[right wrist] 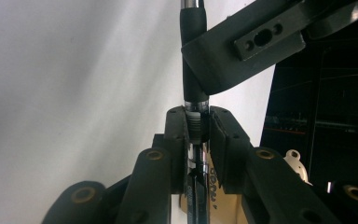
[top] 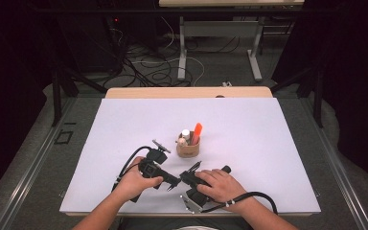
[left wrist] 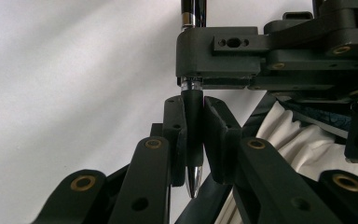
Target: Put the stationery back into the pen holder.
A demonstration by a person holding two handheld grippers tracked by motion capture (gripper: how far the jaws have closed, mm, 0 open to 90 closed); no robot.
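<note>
A black and silver pen [left wrist: 194, 135] is held between my two grippers near the table's front edge. My left gripper [left wrist: 194, 107] is shut on the pen's black grip section, with the silver tip sticking out toward the camera. My right gripper [right wrist: 196, 116] is shut on the pen's silver threaded part [right wrist: 196, 123], and the black barrel [right wrist: 193, 79] runs on past it. In the high view the left gripper [top: 174, 183] and right gripper [top: 186, 176] meet tip to tip, each with a hand on it.
A small brown cup [top: 188, 149] stands at the middle of the white table [top: 124, 124], just beyond the grippers. It holds an orange marker [top: 197, 130] and a white-capped item [top: 185, 134]. Cables trail from both grippers.
</note>
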